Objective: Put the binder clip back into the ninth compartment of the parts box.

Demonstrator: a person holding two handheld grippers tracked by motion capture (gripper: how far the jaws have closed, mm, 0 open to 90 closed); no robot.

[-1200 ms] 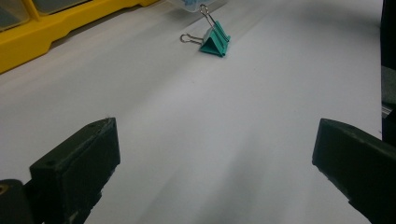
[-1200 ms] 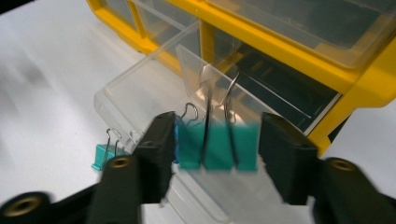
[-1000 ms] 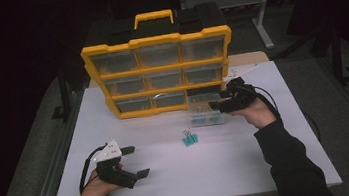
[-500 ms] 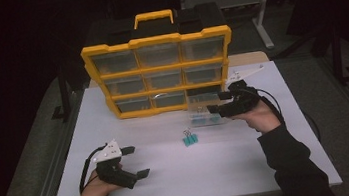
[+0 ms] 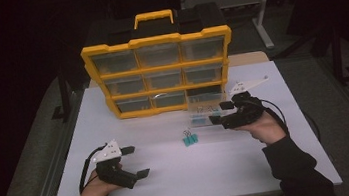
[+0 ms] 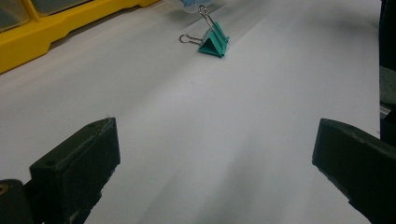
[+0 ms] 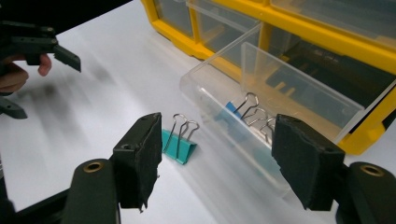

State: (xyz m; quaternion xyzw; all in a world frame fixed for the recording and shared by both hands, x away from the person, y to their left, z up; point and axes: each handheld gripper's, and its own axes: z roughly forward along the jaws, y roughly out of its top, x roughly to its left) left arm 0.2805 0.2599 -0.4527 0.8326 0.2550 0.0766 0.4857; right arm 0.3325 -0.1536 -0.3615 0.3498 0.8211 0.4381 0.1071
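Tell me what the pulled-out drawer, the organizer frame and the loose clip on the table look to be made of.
Drawer: clear, glossy plastic by its look; the clips inside show through its walls.
Organizer frame: opaque yellow plastic, seemingly moulded, with a smooth, slightly shiny surface.
Binder clip: teal body, probably painted sheet metal; its loops look like bare silvery wire.

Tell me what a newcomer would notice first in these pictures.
The yellow organizer with its grid of clear drawers stands at the far side of the white table. One clear drawer is pulled out at its lower right, binder clips inside. A teal binder clip lies alone mid-table, between the open left gripper and open right gripper.
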